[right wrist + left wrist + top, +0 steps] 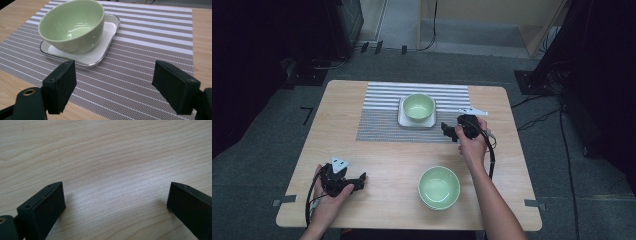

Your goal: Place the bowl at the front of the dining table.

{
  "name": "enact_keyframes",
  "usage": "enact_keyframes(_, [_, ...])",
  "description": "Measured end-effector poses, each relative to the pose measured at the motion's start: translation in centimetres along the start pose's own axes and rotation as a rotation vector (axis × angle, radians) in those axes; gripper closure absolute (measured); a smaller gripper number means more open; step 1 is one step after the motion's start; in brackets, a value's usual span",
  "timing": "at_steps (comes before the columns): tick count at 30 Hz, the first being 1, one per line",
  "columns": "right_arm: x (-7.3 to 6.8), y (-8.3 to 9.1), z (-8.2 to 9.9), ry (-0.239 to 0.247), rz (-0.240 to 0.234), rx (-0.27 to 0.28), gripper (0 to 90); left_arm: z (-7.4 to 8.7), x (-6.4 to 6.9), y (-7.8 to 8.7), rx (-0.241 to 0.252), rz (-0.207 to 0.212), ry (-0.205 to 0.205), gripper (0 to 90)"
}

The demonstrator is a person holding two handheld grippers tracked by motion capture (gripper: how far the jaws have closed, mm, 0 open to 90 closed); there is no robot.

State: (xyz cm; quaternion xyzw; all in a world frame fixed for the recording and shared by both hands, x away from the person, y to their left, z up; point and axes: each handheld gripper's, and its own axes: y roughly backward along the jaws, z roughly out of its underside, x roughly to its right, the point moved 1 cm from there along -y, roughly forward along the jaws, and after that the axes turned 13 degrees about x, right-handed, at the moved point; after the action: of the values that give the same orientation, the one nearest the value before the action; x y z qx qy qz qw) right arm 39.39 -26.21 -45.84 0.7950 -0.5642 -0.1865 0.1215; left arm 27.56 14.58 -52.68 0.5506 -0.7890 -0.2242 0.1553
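Green bowl on plate: pale green glazed bowl [418, 107] sits in a white square plate [402, 119], empty, upright; bowl overhangs much of the plate, sits toward its far-left part in the right gripper view.
Landmark: striped placemat [382, 125] at far-centre of the wooden table [377, 165]; plate and bowl lie on the mat's far-middle part.
Second bowl: same green, empty [439, 187], off the mat on bare table, near edge side, well apart from the mat.
Right gripper: [451, 131] hovers over the mat's right near corner, just beside the plate, aimed at it; jaws spread wide, nothing between them, plate corner just ahead in its own view.
Left gripper: [358, 181] off the mat, near-left of table, low over bare wood; jaws spread, nothing between them.
Task thing: none named; likely the bowl on the plate, going by the right gripper's aim (a guess).
Risk 1: smooth curved bowl wall, thin rim; a shallow pinch could slip and tip the bowl.
Risk 2: bowl sits loose on a slick plate; a nudge from one jaw could slide it off-centre or drag the plate.
Risk 3: a jaw catching the mat's weave could pull mat, plate and bowl together.
Risk 4: right forearm passes close to the second bowl; a low sweep back could knock it.
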Motion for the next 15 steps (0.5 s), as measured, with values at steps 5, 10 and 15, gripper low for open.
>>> enact_keyframes(5, [0.4,0.8,0.4,0.017,0.009,0.005,18.7,0.0,0.0,0.0,0.000,0.000,0.000,1.0])
enact_keyframes(10, [1.0,1.8,0.6,0.017,0.024,0.019,18.6,0.0,0.0,0.0,0.000,0.000,-0.001,1.0])
enact_keyframes(15, [1.3,2.4,1.1,0.034,0.034,0.010,17.9,0.0,0.0,0.0,0.000,0.000,0.000,1.0])
